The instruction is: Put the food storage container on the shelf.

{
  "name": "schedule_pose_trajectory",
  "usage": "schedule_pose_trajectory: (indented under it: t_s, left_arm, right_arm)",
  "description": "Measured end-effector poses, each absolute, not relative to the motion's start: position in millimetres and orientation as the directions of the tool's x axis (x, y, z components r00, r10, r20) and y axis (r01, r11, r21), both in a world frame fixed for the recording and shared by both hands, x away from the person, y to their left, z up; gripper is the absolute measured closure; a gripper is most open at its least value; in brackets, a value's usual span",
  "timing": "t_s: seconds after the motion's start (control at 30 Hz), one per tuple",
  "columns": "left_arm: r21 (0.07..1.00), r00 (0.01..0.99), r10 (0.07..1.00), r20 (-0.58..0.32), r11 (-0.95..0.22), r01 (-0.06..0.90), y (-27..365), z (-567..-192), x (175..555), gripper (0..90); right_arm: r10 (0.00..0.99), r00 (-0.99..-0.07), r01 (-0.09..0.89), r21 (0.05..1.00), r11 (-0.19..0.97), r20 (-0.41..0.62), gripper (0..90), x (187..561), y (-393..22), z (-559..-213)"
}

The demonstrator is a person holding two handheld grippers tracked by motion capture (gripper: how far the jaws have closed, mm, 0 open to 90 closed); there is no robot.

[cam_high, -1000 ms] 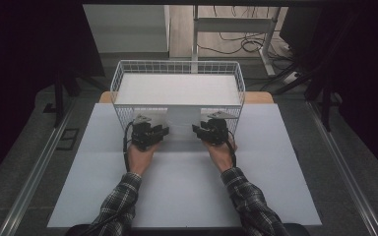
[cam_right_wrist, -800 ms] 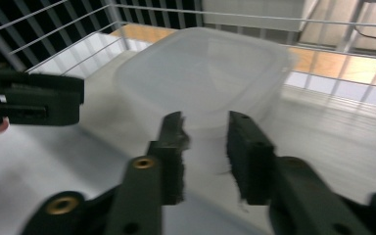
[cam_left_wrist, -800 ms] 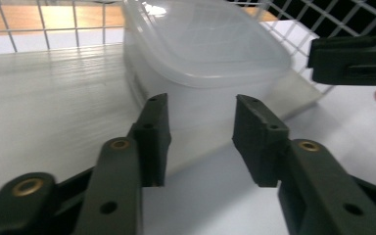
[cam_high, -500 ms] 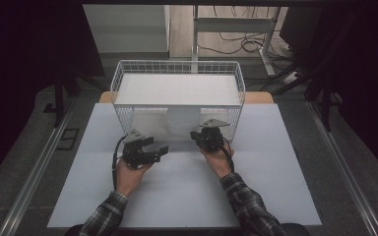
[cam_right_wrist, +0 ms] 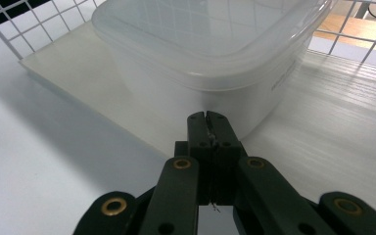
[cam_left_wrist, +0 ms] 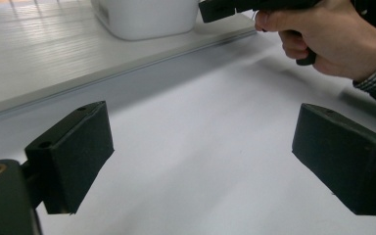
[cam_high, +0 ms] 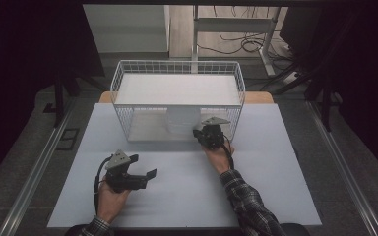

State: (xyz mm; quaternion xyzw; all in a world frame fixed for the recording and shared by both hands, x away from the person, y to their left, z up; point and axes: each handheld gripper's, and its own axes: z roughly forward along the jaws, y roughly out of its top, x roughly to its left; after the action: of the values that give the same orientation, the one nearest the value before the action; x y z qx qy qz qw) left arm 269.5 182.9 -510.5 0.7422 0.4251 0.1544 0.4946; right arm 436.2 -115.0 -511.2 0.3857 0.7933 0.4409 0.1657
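One overhead camera, two riding on the hand-held tools.

The high view looks forward and down over the white worktop [cam_high: 177, 196]; both tool views sit low and close, sharing the translucent lidded plastic tub [cam_right_wrist: 210, 58] at the white wire basket [cam_high: 177, 69].

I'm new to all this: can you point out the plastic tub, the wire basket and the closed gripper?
plastic tub [cam_right_wrist: 210, 54], right gripper view, its lid.
wire basket [cam_high: 177, 66], high view, far top rim.
right gripper [cam_right_wrist: 210, 128], right gripper view, between its shut fingertips.
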Motion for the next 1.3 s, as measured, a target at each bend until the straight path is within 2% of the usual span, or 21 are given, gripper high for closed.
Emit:
schedule_pose_trajectory:
  t_s: [0.6,1.3]
  left_arm:
    - [0.859,0.594,0.792,-0.142,-0.199,0.472,181,-519,267,4.1]
    - [0.849,0.621,0.771,-0.139,-0.23,0.476,178,-527,272,2.5]
  right_arm:
    - [0.764,-0.641,0.464,0.826,0.319,0.064,87.7,443,-115,-511]
    - [0.715,-0.695,0.452,0.818,0.356,0.073,56.4,417,-119,-498]
